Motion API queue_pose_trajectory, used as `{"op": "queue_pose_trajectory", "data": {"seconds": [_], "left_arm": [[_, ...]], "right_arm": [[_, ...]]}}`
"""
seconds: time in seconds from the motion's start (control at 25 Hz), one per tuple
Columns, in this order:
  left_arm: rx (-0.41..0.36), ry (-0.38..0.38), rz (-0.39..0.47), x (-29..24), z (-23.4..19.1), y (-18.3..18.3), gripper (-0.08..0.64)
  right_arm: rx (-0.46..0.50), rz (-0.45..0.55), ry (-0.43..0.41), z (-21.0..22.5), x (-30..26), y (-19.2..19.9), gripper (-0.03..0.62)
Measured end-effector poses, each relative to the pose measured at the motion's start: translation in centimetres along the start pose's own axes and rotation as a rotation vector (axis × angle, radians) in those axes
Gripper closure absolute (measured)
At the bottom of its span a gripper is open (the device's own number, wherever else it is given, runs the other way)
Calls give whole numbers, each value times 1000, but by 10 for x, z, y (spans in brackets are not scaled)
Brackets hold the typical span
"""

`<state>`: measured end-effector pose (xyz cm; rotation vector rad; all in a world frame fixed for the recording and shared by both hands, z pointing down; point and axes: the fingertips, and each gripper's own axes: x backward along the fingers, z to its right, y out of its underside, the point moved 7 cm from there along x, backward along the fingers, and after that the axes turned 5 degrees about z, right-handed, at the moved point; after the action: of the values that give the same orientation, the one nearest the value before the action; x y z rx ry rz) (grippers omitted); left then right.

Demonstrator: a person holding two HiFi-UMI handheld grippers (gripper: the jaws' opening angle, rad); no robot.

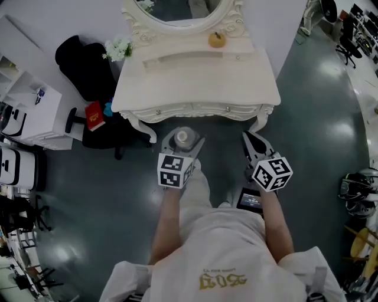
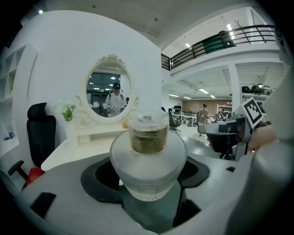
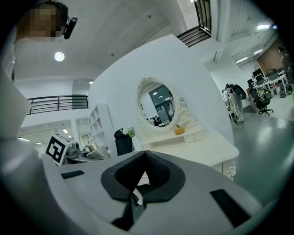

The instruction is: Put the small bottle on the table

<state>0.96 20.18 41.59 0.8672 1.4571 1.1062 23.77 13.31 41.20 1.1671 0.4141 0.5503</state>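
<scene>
The small bottle [image 2: 148, 158], frosted glass with a gold neck and clear cap, stands upright between the jaws of my left gripper [image 2: 148, 176], which is shut on it. In the head view the small bottle [image 1: 183, 137] and left gripper [image 1: 182, 141] hang just in front of the white dressing table [image 1: 195, 82], short of its front edge. My right gripper [image 1: 254, 143] is beside it to the right, shut with nothing between its pads. In the right gripper view that gripper [image 3: 143, 176] points toward the white dressing table [image 3: 202, 149].
On the table stand an oval mirror [image 1: 180, 12], a small orange pumpkin [image 1: 217, 39] and white flowers [image 1: 118, 48]. A black chair [image 1: 88, 68] with a red book [image 1: 94, 115] stands at the table's left. White shelving [image 1: 29, 112] lies further left.
</scene>
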Motion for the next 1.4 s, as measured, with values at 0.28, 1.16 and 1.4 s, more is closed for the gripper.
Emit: {"op": "queue_pose_trajectory", "data": {"seconds": [0.28,1.16,1.4], "left_arm": [[16,30,-2,-68,-70,-3,213],[10,145,-50,-227,-235,-50,213],[1,167,-62,-247,-256,-55,214]], "right_arm": [[10,-50,65,29,-75,11,580],[-23,-43,177,83,-279,-16,580],[-22,-37,182,86,-308,-19,580]]}}
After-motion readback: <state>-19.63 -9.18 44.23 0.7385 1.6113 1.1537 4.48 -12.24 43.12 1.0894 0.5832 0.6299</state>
